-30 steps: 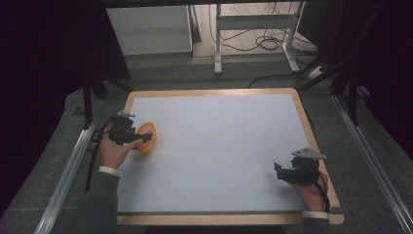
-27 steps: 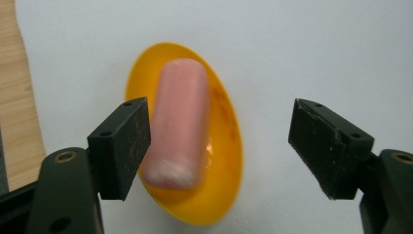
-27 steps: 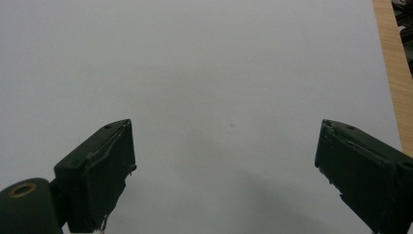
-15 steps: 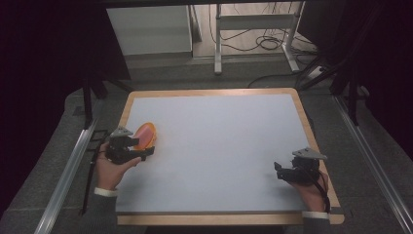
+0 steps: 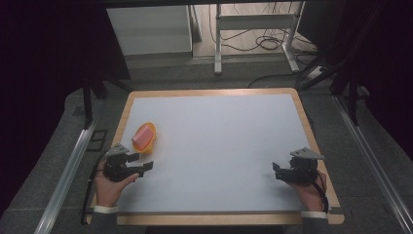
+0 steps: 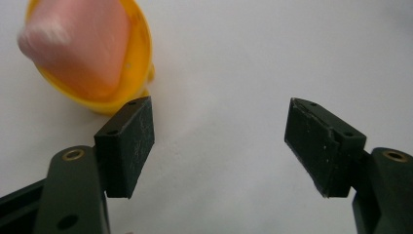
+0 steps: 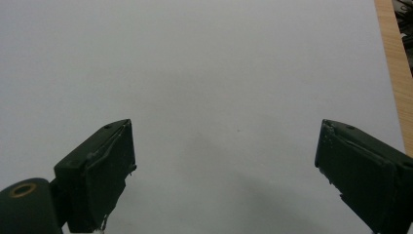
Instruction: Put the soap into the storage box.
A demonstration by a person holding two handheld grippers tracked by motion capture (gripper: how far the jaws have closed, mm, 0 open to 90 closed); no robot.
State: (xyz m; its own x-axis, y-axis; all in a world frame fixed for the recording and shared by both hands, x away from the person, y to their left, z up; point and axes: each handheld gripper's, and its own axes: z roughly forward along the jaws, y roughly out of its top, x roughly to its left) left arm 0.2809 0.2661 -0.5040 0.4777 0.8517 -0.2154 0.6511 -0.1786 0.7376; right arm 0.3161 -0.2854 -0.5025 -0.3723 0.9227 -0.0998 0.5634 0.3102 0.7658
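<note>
My left hand (image 5: 109,187) sits at the near left edge of the table w/ my left gripper (image 5: 139,165) over the white table top (image 5: 219,141). Its black jaws are spread wide apart, nothing between them. In the left gripper view the left gripper (image 6: 219,141) has bare white surface in the gap, and its left pad tip overlaps the near rim of the shallow round yellow plastic dish (image 6: 134,63); can't tell if it touches. My right hand (image 5: 309,192) rests at the near right corner, holding my right gripper (image 5: 280,173) w/ its grey three-cornered plate on top. In the right gripper view the right gripper (image 7: 224,161) also has its jaws wide apart and clamps nothing, just white surface under it and the light wooden table border (image 7: 392,63) at the right.

Just beyond my left gripper lies the yellow dish (image 5: 151,141), on the left part of the table, near the wooden border. In it sits a soft pink block-shaped sponge (image 5: 141,136), blurred in the left gripper view (image 6: 78,44).

Past the table's far edge, dark floor, a white cabinet (image 5: 148,29), a grey metal stand frame (image 5: 253,24) and loose black cables (image 5: 265,44).
</note>
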